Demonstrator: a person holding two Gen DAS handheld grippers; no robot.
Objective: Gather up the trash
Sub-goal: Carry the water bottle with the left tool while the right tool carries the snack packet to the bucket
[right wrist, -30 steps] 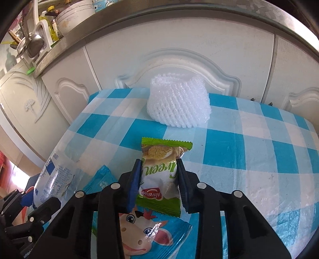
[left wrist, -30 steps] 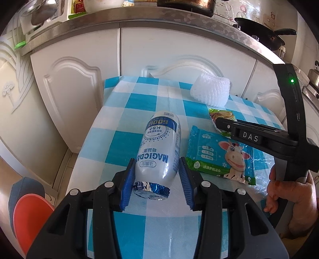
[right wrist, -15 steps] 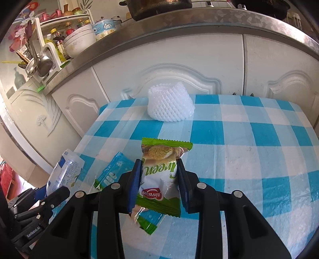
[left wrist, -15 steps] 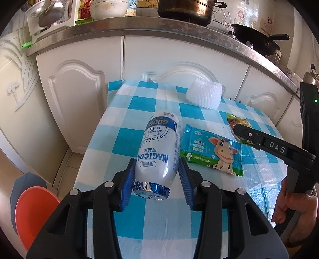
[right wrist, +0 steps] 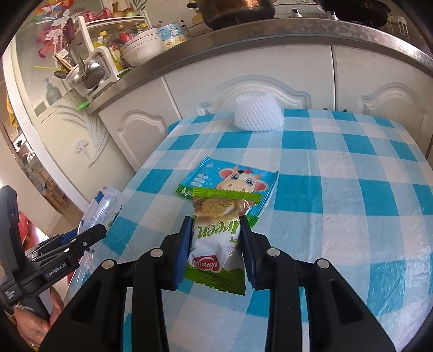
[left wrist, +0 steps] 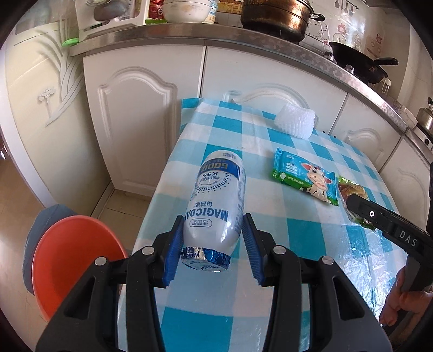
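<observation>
White kitchen cabinets [left wrist: 143, 116] with arched door panels fill the room behind everything, and a steel-edged worktop [left wrist: 189, 32] runs along their top, carrying a dark pot [left wrist: 273, 16], a black pan [left wrist: 360, 63], white bowls [right wrist: 140, 46] and a rack of utensils [right wrist: 84, 67]. Pushed against those cabinets stands the table [right wrist: 338, 205], covered in a blue-and-white checked cloth under clear plastic. Beyond the table's left edge, low on the tiled floor, sits an orange basin [left wrist: 70, 262] nested in a grey one.

On the table's far end, nearest the cabinets, rests a white foam fruit net [right wrist: 258, 115]. Around the middle of the table lies a flat blue wet-wipe packet [right wrist: 238, 178] printed with a cartoon cow, touching nothing of mine.

My left fingers [left wrist: 211, 243] are clenched on a white plastic bottle [left wrist: 216, 205] with blue lettering and a foil-sealed mouth toward me; it hangs above the table's left edge, its base pointing at the cabinets. My right fingers [right wrist: 215, 246] are clenched on a green-and-white snack wrapper [right wrist: 216, 243], lifted over the near side of the table so that its top end overlaps the wipe packet in the right wrist view. My hand [left wrist: 403, 300] on the right handle shows at the table's near right corner.
</observation>
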